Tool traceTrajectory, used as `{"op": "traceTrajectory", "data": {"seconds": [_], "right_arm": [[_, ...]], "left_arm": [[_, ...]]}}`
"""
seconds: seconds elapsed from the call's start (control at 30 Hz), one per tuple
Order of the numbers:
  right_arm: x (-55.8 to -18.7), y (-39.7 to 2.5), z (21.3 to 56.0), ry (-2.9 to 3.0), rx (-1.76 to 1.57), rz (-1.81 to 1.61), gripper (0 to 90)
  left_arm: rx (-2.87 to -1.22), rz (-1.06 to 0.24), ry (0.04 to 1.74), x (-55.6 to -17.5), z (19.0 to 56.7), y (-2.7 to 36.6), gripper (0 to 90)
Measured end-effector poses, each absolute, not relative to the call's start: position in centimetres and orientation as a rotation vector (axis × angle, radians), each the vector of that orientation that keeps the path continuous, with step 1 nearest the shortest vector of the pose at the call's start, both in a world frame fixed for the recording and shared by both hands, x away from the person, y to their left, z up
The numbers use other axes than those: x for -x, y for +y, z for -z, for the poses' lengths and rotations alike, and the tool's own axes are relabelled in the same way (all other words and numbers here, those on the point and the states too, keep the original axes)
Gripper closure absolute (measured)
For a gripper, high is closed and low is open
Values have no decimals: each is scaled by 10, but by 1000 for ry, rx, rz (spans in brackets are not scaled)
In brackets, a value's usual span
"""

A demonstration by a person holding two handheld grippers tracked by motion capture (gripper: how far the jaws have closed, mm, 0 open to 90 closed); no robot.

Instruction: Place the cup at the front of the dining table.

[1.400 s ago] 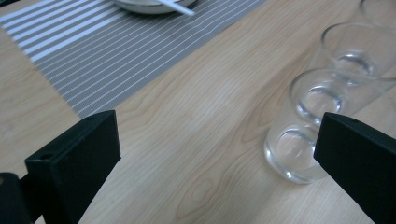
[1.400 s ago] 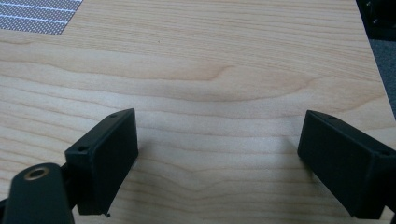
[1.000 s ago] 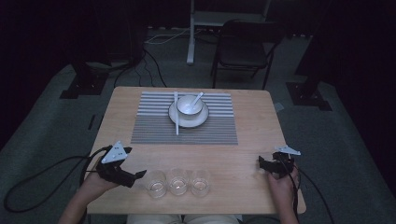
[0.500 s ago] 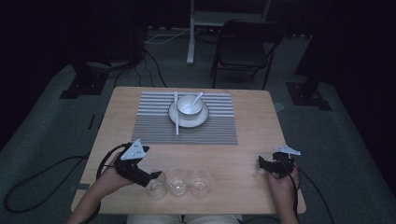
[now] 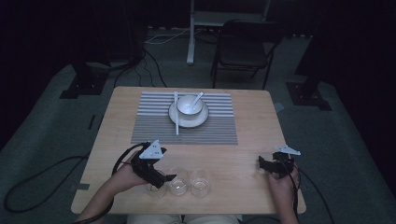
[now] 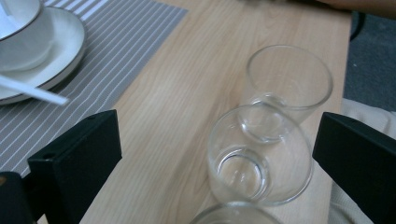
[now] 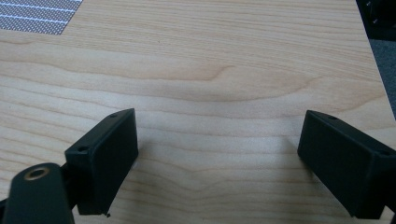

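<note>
We are at the very start of the work: nothing is picked up yet. Our left tongs (image 5: 164,179) hang wide apart over the near edge of the pale wooden bench (image 5: 252,140), above a row of three small clear drinking glasses (image 5: 179,183). In the left gripper view the middle clear glass (image 6: 259,156) sits between the two black jaws but touches neither; the farthest clear glass (image 6: 289,86) stands just beyond it, touching or nearly so, and the rim of the nearest clear glass (image 6: 233,216) peeks in below. Ahead and to the left of these tongs lies a grey striped placemat (image 6: 126,42) carrying a white plate (image 6: 65,51) and white bowl (image 6: 18,28). Our right tongs (image 5: 265,164) rest released, well to the right, over bare wood. We judge that closing on a glass, lifting and placing it all remain.
</note>
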State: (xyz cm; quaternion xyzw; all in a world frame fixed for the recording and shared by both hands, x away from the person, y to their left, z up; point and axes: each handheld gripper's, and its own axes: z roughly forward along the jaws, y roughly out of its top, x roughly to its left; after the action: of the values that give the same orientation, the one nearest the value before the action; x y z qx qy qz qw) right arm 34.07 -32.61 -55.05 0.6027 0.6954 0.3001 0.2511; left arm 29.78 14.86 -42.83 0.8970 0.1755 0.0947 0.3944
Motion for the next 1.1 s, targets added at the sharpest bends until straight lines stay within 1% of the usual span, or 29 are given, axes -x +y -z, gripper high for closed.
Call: {"op": "traceTrajectory", "data": {"seconds": [0.17, 0.2, 0.43, 0.7, 1.1], "right_arm": [[-341, -326, 550, 1892, -1641, -817, 116], [-341, -326, 550, 1891, -1642, -817, 116], [-341, -326, 550, 1892, -1640, -817, 115], [-341, -326, 550, 1892, -1641, -817, 115], [-341, -326, 550, 1891, -1642, -817, 116]], "left_arm": [[-2307, -237, 408, -297, 427, 135, 13], [-2310, -219, 396, -298, 426, 133, 13], [-2361, -194, 339, -299, 426, 110, 12], [-2411, -139, 286, -298, 433, 86, 12], [-2524, -102, 217, -297, 445, 54, 12]]}}
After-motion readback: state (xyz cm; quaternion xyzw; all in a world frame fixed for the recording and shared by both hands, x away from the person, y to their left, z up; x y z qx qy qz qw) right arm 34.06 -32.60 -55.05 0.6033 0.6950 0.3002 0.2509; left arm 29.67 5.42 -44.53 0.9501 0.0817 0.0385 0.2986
